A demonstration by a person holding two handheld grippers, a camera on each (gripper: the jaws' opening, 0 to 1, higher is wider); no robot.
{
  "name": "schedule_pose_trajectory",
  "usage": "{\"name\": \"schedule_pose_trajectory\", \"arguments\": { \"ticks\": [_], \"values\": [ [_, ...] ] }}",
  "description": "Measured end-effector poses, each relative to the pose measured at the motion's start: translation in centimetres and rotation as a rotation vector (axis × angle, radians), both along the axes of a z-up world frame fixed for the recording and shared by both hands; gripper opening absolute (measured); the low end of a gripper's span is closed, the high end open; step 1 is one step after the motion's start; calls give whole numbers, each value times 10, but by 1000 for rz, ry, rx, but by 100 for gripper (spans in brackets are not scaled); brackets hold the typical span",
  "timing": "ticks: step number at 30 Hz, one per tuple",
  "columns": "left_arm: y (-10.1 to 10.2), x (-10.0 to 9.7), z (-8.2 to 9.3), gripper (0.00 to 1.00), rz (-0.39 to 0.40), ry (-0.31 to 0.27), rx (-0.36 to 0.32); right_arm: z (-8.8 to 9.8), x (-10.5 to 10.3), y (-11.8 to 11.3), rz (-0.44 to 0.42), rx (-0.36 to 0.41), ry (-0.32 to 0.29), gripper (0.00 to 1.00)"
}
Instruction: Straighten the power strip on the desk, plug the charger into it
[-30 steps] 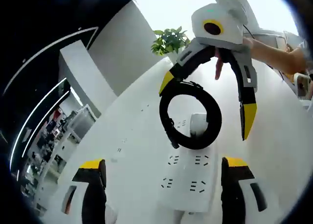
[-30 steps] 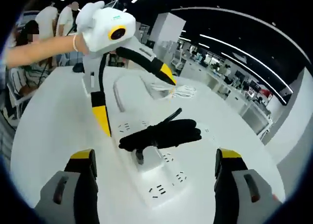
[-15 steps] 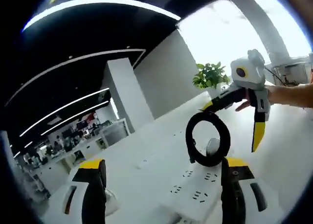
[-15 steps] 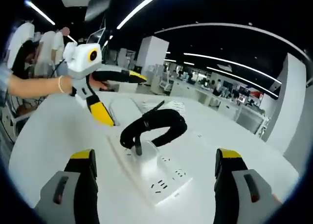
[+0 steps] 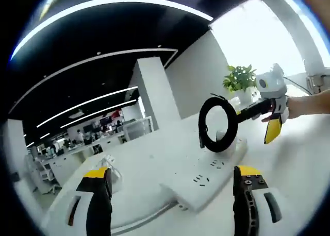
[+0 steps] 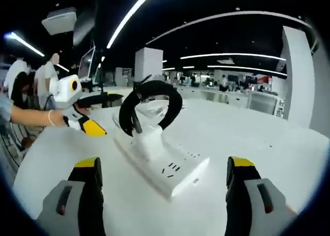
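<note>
The white power strip lies flat on the white desk, seen in the left gripper view between that view's own jaws, running from about 7 o'clock toward 1 o'clock. At its far end a white charger stands in a socket, with a black cable coil standing upright on it. The left gripper is spread wide and grips nothing. The right gripper appears at 3 o'clock, held by a hand, just beyond the coil. In the right gripper view the power strip sits at centre, the charger and coil toward 11 o'clock; the right gripper is likewise spread and empty. The left gripper shows at 9 o'clock, beside the strip's far end.
</note>
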State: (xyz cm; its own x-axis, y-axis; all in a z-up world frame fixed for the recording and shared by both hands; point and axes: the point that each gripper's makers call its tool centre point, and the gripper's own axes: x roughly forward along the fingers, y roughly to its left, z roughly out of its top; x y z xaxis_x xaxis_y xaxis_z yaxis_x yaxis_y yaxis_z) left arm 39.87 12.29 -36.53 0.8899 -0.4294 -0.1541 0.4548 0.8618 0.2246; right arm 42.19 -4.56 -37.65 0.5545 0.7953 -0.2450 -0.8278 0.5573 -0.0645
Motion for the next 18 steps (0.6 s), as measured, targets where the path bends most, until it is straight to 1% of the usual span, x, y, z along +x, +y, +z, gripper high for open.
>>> {"name": "schedule_pose_trajectory", "arguments": {
  "ticks": [1,3,4,8,10,11,13,15,18],
  "values": [
    [1,1,-5,99,0,20,-8,-2,-1,1,3,-8,3,98],
    [0,2,-13,99,-10,42,-5,-6,-2,2,2,-25,1,96],
    [0,3,-19,99,-17,56,6,-7,-4,3,9,-32,0,97],
    [-2,6,-36,99,-43,73,60,-10,-6,6,12,-33,6,95],
    [-4,8,-41,99,-57,98,43,-11,-6,5,7,-31,11,92],
    [-3,9,-44,99,-52,114,24,-12,-6,5,4,-31,16,91],
    [-2,9,-47,99,-49,132,12,-13,-5,5,-3,-23,23,91],
    [-2,9,-49,99,-52,151,-18,-13,-5,5,-5,-16,32,89],
    [-2,7,-50,99,-62,163,-30,-14,-8,6,-1,-4,43,86]
  ]
}}
